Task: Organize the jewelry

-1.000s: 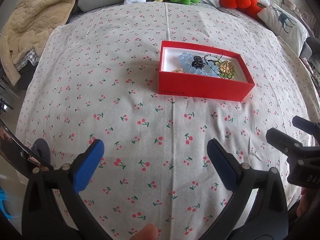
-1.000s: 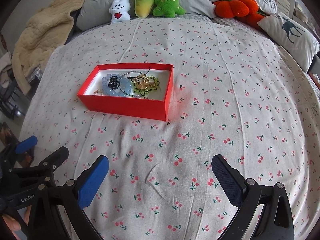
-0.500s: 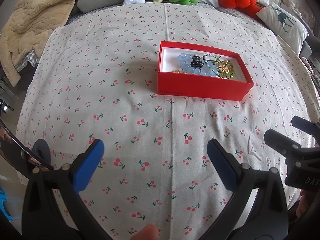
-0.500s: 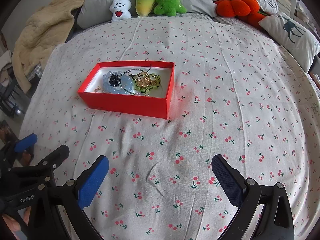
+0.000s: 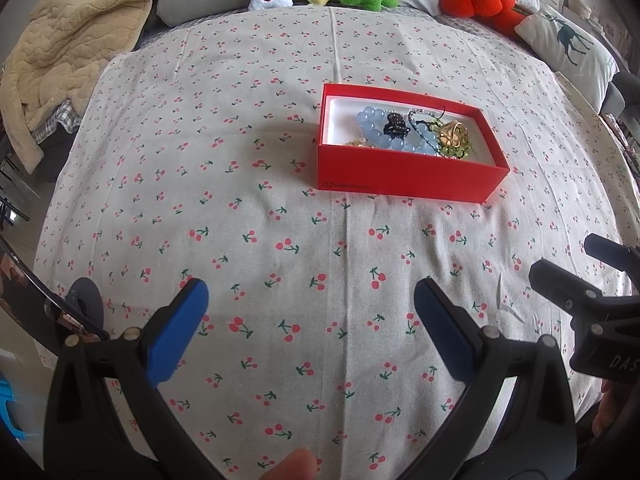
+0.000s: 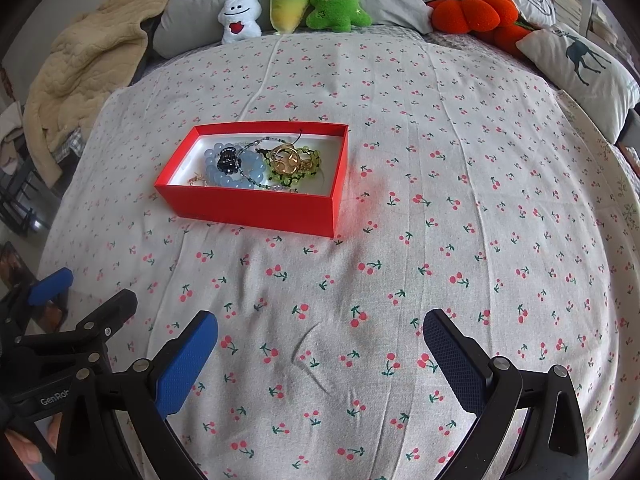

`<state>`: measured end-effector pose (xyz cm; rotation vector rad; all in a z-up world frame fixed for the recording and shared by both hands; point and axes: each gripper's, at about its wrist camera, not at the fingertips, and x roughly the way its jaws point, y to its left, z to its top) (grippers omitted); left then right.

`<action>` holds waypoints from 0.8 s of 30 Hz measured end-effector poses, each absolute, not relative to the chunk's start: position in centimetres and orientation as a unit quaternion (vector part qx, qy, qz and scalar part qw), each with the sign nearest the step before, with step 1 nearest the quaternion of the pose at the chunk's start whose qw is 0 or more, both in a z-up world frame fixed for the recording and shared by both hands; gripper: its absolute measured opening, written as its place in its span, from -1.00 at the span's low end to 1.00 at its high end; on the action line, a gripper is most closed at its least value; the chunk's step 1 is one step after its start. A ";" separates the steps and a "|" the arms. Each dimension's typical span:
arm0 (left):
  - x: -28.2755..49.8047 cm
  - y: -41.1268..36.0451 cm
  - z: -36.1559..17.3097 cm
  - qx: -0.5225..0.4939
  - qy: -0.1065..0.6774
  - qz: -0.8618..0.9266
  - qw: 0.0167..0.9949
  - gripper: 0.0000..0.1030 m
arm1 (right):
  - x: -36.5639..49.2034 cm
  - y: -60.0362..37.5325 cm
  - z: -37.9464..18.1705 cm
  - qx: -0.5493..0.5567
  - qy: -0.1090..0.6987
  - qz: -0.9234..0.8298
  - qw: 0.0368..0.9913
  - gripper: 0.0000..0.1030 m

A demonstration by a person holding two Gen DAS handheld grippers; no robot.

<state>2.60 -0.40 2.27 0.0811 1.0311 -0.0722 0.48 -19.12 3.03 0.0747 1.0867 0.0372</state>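
A red box point(image 5: 404, 174) point(image 6: 256, 206) with a white inside lies on the cherry-print bedspread point(image 5: 280, 240) point(image 6: 440, 200). Inside it are a pale blue bead bracelet point(image 5: 374, 120) point(image 6: 224, 178), a black hair clip point(image 5: 396, 125) point(image 6: 228, 159), a gold ornament point(image 5: 452, 132) point(image 6: 285, 158) and green beads point(image 6: 308, 168). My left gripper point(image 5: 311, 312) hovers open over the near bedspread, well short of the box. My right gripper point(image 6: 320, 344) is also open and holds nothing. Each gripper shows at the edge of the other's view.
Plush toys line the far edge: a white one point(image 6: 240, 16), a carrot point(image 6: 289, 0), a green tree point(image 6: 334, 4), orange pumpkins point(image 6: 468, 12). A beige blanket point(image 6: 80, 72) hangs at the far left, a deer pillow point(image 6: 580, 64) at the far right.
Both views have drifted slightly, and the box sits a little nearer and more central in the right wrist view. Both grippers stay open.
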 end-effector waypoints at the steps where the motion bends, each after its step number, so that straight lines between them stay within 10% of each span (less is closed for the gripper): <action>1: 2.6 -0.4 2.2 0.039 0.493 -0.034 0.868 0.98 | 0.5 -19.1 3.0 0.036 0.517 0.017 0.855 1.00; 24: 2.6 -0.2 2.1 0.040 0.496 -0.029 0.867 0.98 | 0.3 -19.0 2.9 0.037 0.517 0.013 0.855 1.00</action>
